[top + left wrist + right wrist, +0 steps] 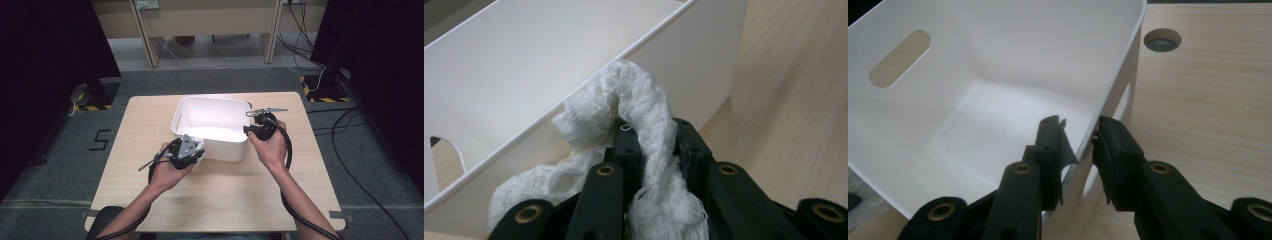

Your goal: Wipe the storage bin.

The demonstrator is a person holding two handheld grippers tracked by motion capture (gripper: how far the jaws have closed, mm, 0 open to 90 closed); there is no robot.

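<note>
— Any writing we can read?
— A black "5" (100, 139) on the floor beside the desk (220, 200).
— And our cloth?
— White, nubbly cloth (644, 120), pinched in our left hand-held gripper (651, 150) against the white bin (212, 120)'s near rim. Our right hand-held gripper (1080, 145) clamps the bin's side wall.

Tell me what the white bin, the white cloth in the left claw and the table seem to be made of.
White bin: probably moulded plastic, smooth with a satin sheen, thin walls, a rolled rim and cut-out handle slots.
White cloth: soft woven or knitted fabric, matte and nubbly, with frayed threads at its edges.
Table: wood or a wood-look laminate, pale and matte, with straight grain lines; the pictures cannot settle which.
</note>
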